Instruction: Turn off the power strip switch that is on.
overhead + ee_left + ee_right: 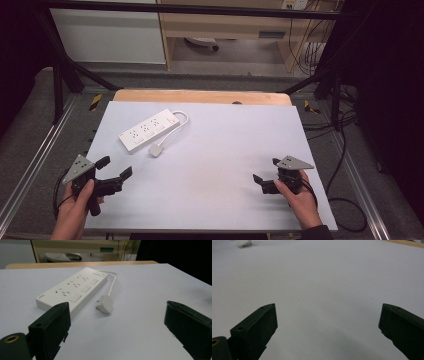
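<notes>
A white power strip (149,130) (72,290) lies at an angle on the white table top (210,165), toward the far left. Its short cord loops round to a white plug (156,150) (105,304) resting loose on the table just beside it. My left gripper (114,167) (117,327) is held at the near left edge, open and empty, its jaws pointing at the strip and plug. My right gripper (266,170) (328,327) sits at the near right, open over bare table, with nothing between its jaws. A corner of the plug (244,243) shows far off in the right gripper view.
A wooden edge (200,96) runs along the table's far side. A black frame (65,70) surrounds the table, with cables (345,150) on the floor to the right. Furniture (225,25) stands beyond.
</notes>
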Demonstrator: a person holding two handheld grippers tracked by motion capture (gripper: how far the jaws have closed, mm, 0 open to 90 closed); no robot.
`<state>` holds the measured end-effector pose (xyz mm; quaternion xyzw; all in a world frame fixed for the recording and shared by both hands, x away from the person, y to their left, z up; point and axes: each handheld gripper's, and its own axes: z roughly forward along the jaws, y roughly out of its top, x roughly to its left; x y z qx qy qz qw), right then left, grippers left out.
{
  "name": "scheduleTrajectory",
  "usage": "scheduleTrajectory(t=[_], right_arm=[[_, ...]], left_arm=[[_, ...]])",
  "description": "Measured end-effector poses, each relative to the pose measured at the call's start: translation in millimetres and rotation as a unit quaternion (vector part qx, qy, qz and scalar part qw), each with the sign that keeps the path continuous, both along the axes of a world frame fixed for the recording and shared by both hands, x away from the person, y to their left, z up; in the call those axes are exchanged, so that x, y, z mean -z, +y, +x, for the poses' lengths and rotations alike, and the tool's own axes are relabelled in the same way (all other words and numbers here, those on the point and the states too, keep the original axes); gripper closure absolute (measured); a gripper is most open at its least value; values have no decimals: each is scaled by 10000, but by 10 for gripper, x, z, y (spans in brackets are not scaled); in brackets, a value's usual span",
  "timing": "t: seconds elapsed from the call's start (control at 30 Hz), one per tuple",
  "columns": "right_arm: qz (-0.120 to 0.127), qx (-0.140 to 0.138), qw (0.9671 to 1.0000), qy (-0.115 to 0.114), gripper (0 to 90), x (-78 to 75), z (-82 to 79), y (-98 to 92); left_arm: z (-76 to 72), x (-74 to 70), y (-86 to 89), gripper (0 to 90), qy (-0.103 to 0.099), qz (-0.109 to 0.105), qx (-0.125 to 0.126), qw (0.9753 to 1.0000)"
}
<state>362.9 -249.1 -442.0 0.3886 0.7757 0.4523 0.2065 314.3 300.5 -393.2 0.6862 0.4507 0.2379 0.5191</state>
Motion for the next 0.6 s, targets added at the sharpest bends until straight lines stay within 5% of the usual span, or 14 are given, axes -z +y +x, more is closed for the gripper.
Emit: scheduleTrajectory(t=[0.6], right_arm=[[-22,20,10000,9,25,2,-3,1]], left_arm=[[-139,237,-120,72,306,156,317,9989]])
